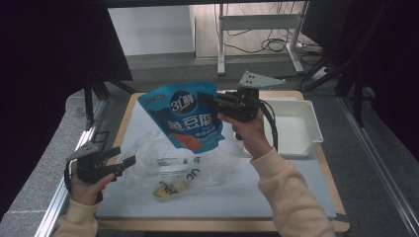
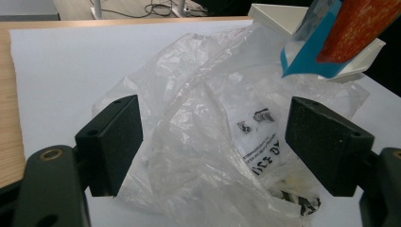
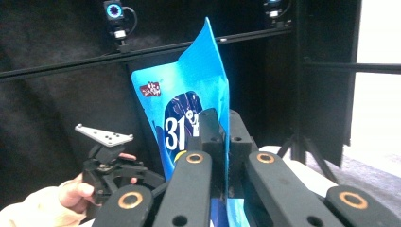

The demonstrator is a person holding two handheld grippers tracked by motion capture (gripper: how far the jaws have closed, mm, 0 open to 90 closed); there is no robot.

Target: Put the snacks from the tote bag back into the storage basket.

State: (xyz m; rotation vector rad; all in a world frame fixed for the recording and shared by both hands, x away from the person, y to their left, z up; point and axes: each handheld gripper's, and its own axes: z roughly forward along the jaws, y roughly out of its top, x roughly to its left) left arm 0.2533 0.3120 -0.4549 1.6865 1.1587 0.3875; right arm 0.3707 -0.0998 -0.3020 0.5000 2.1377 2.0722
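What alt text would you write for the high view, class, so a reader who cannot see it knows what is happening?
The right gripper holds a blue pouch in the air above a white-topped table, jaws shut on its top edge. The left gripper sits open at the edge of a crumpled clear plastic bag. A white tray stands at the far right.

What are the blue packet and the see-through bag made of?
The blue packet, pinched in the right gripper, looks like glossy printed plastic film: stiff, shiny, flat sealed edges. The see-through bag on the table looks like thin, soft plastic: crinkled and transparent.
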